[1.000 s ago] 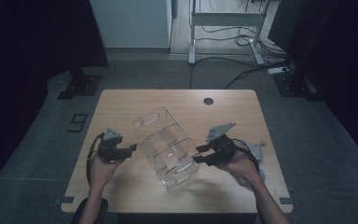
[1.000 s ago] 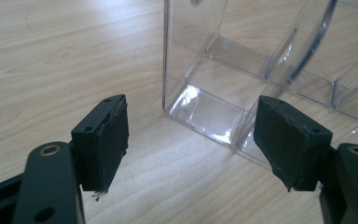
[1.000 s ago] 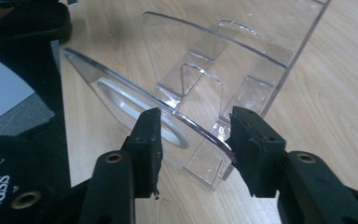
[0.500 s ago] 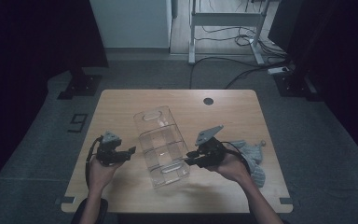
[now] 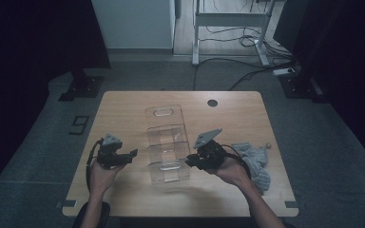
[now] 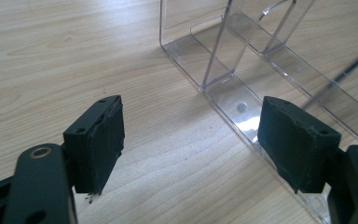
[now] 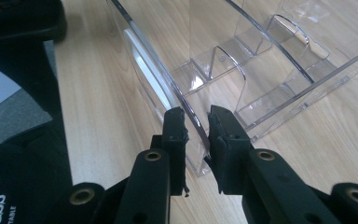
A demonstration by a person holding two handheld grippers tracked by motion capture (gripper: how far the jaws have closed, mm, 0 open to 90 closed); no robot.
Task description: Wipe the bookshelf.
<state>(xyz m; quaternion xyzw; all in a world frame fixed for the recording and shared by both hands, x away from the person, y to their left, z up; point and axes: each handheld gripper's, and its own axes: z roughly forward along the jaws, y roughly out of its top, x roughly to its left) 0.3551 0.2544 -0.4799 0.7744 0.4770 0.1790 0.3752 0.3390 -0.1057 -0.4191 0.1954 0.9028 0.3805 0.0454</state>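
Observation:
A clear plastic organiser (image 5: 168, 142) with dividers lies in the middle of the wooden table (image 5: 123, 109). My right gripper (image 5: 188, 161) is at its near right corner. In the right gripper view its jaws have just been closing and now stand either side of the organiser's thin side wall (image 7: 168, 88), the gripper (image 7: 196, 126) shut on it. My left gripper (image 5: 132, 154) rests a little left of the organiser, open. In the left gripper view nothing but bare wood lies between the jaws of the gripper (image 6: 191, 140), and the organiser's base (image 6: 228, 70) sits just ahead to the right.
A grey knitted cloth (image 5: 256, 164) lies on the table behind my right hand. A round cable hole (image 5: 212, 102) is at the far right of the tabletop. Dark floor, stands and cables surround the table.
My right gripper moved left and its jaws narrowed onto the organiser's wall. The organiser slid left and turned straighter. The grey cloth came into sight behind the right hand. The left hand stayed put.

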